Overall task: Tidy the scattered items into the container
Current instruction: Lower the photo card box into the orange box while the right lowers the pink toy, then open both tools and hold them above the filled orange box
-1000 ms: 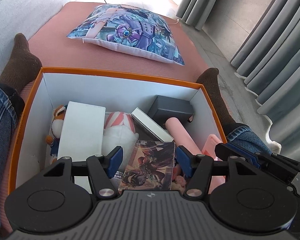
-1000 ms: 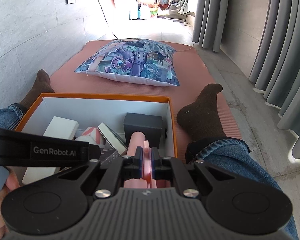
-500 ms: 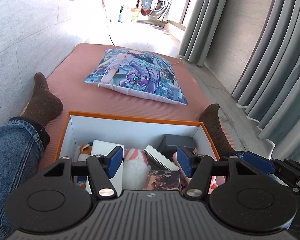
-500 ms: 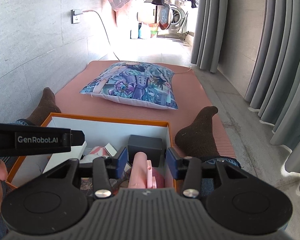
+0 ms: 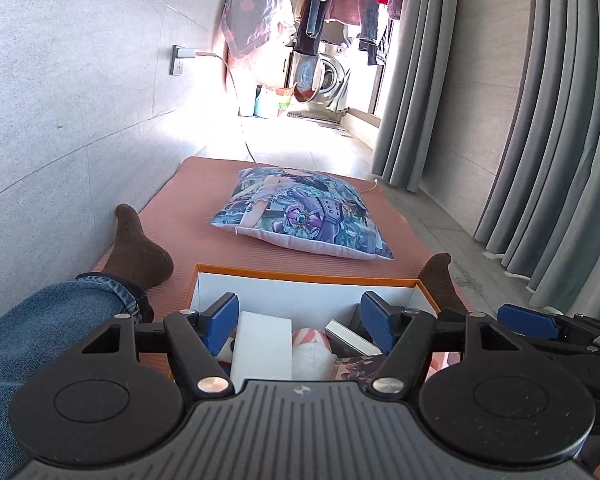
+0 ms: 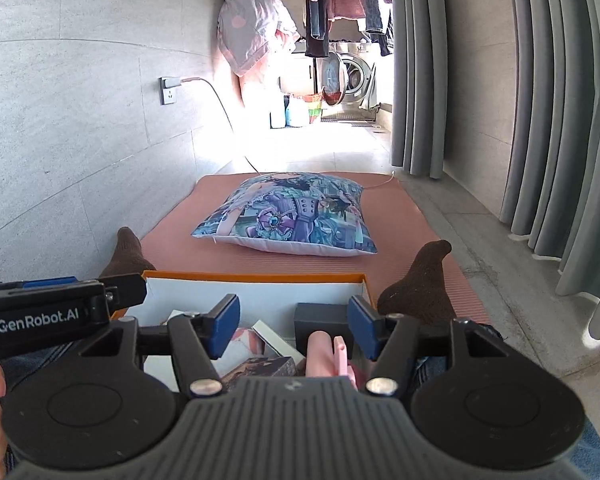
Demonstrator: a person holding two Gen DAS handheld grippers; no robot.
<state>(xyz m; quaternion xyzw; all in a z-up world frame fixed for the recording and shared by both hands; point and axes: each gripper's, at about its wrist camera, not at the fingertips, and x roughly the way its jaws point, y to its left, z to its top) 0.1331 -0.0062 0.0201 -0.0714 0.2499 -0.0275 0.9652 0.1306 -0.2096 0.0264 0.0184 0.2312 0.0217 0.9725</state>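
Observation:
An orange-rimmed white box sits on the mat between the person's legs; it also shows in the right wrist view. Inside lie a white box, a striped plush, a slim white case, a picture card, a dark grey box and a pink item. My left gripper is open and empty, held above the box's near side. My right gripper is open and empty above the pink item.
A printed pillow lies on the pink mat beyond the box. The person's socked feet flank the box. A grey wall is left, curtains right, a washing machine far back.
My right gripper opened and let go of the pink item, which now lies in the box. Both grippers have risen and tilted up, away from the box.

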